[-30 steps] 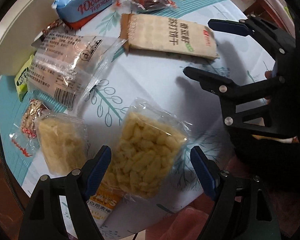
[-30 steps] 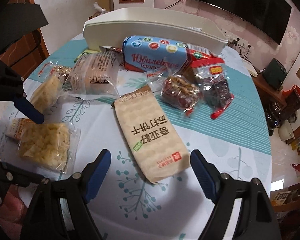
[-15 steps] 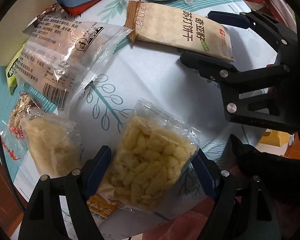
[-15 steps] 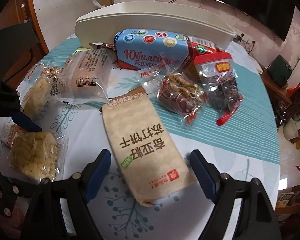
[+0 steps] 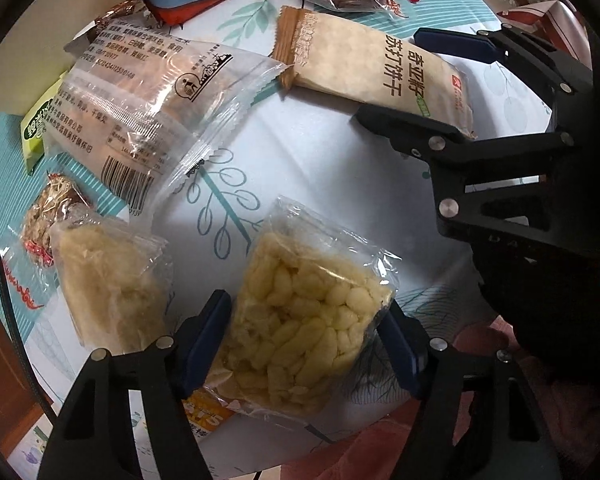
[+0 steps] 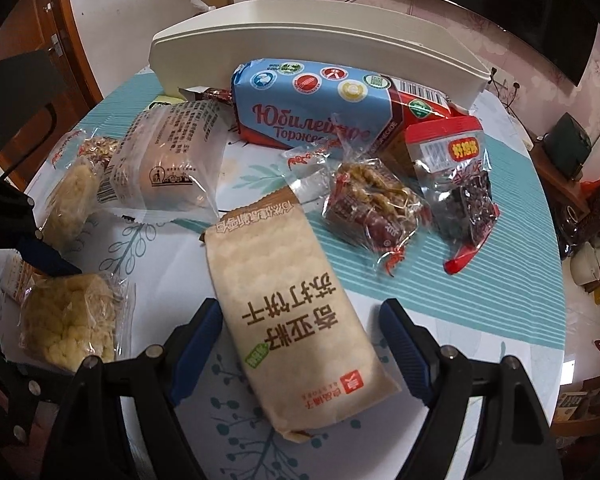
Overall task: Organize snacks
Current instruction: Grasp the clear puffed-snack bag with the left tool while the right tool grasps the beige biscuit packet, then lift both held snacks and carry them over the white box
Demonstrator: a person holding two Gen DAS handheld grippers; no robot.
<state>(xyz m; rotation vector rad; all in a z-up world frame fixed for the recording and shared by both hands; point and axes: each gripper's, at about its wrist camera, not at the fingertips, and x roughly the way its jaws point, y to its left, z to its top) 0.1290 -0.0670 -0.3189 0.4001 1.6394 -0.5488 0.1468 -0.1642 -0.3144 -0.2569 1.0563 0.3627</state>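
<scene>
My left hand-held gripper (image 5: 304, 350) is spread, with a clear packet of puffed corn snack (image 5: 300, 332) lying between its two blue pads. The left pad sits against the packet's edge; the right pad appears to touch the wrapper's corner, though the film's glare makes contact hard to confirm. The packet lies flat on the tabletop (image 5: 320, 168), its long axis running forward along my fingers, so the jaws face its two long sides.

My right hand-held gripper (image 6: 300, 346) is also spread and straddles the near end of a tan soda cracker packet (image 6: 288, 312). That packet's long axis runs away from me and slightly left, so the jaws likewise face its long sides. It rests flat on the tabletop, well apart from the corn snack.

Each packet lies directly ahead of its own gripper. The left is nearer the corn snack, the right nearer the crackers; no cross-reach is needed.

Beyond the crackers lie a blue biscuit pack (image 6: 312, 116), a clear-wrapped bread roll (image 6: 168, 168) and a white tray (image 6: 320, 40) at the far edge, which I judge to be the likely destination.

In my judgement, the next move is to close each gripper across the packet's short axis. The puffed pieces may crush under firm pressure.
</scene>
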